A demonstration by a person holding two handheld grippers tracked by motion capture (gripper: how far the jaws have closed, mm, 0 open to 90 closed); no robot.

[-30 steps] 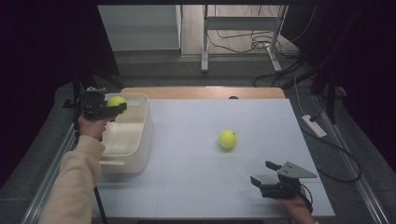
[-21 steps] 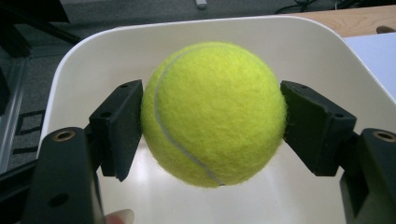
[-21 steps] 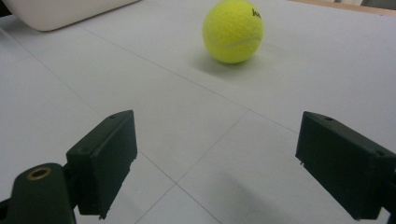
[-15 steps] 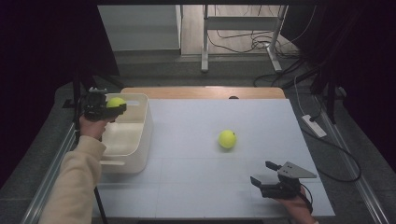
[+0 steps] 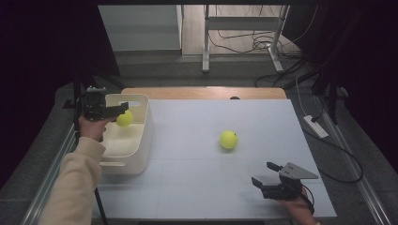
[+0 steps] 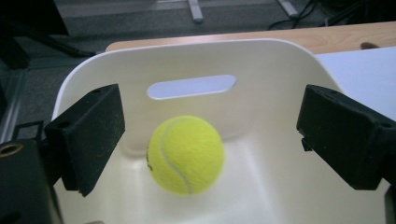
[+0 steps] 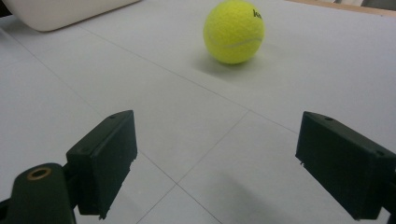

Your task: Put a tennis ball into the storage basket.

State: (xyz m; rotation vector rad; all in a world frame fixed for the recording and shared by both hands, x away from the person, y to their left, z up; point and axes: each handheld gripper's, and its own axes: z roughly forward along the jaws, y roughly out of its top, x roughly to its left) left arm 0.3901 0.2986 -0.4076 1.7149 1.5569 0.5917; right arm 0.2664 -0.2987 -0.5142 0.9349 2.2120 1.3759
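Now my left claw [image 6: 210, 140] has let go: half a second back its jaws were closed around a tennis ball [image 6: 186, 154], and now they stand wide apart with that ball dropping free between them into the white bin [image 6: 280, 70]. One ball is as good as delivered, I judge. My right claw [image 7: 215, 163] is also wide open and holds nothing, low over the surface [image 7: 140, 84]; the second ball [image 7: 234, 31] lies ahead of it, slightly right, well clear of the jaws.

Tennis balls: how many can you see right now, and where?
2. One tennis ball is in the white bin, between the open left gripper's jaws; the other ball sits mid-table.
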